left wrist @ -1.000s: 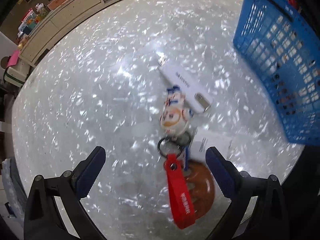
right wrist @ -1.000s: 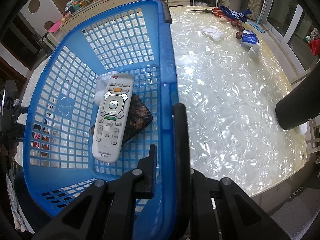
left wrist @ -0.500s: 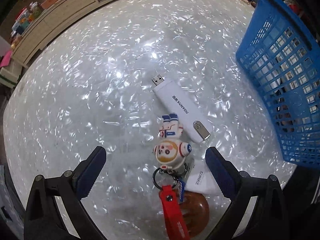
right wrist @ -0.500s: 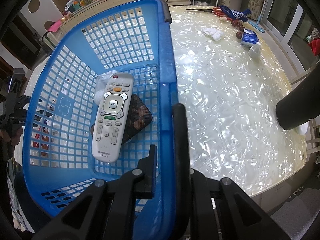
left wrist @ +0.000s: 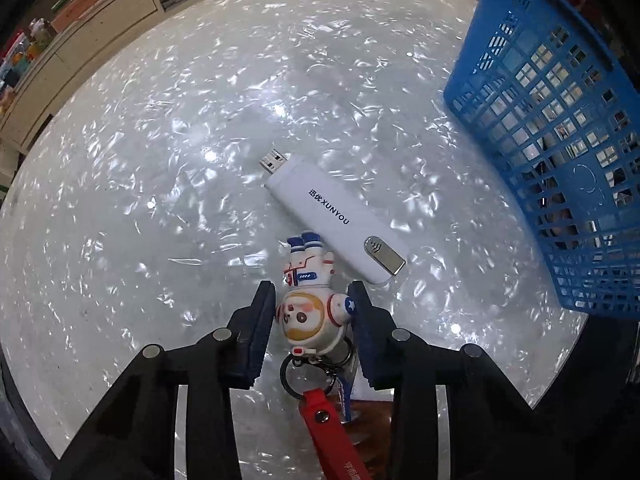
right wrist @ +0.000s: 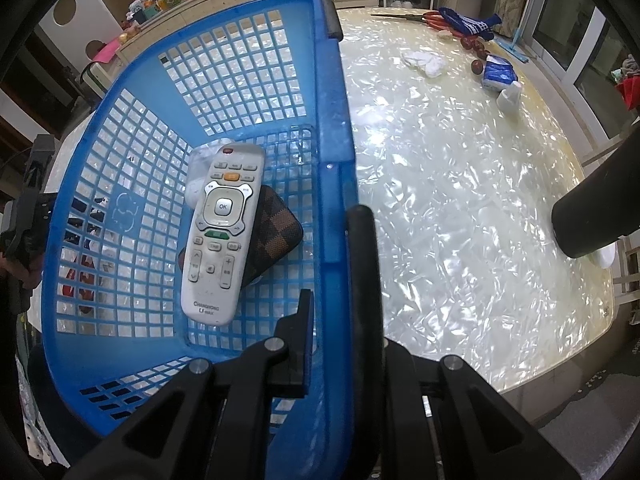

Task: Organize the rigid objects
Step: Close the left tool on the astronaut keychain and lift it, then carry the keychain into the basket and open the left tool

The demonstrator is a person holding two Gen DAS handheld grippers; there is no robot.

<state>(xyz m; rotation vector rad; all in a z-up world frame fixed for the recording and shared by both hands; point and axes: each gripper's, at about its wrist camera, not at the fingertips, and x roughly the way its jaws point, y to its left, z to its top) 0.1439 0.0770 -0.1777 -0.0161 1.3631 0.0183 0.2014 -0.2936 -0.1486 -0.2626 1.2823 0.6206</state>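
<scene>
An astronaut keychain [left wrist: 310,312] with a red strap [left wrist: 332,432] lies on the pearly table top [left wrist: 160,200]. My left gripper [left wrist: 312,300] points down over it. Its jaws are closing, with the figure's head between them and both pads touching its sides. A white USB dongle [left wrist: 332,220] lies just beyond the figure. To the right stands the blue basket [left wrist: 560,140]. My right gripper [right wrist: 332,280] is shut on the near wall of the blue basket [right wrist: 332,120]. Inside lie a white remote [right wrist: 218,236] and a checkered wallet [right wrist: 276,236].
A white card and a brown round thing [left wrist: 372,408] lie partly hidden under my left fingers. Far across the table are scissors [right wrist: 424,18], a blue packet [right wrist: 498,72] and crumpled tissue [right wrist: 424,62]. A black cylinder [right wrist: 592,216] juts in at the right edge.
My left gripper has come down over the keychain, and its jaws have gone from wide apart to tight around the astronaut figure. The right gripper and the basket have not moved.
</scene>
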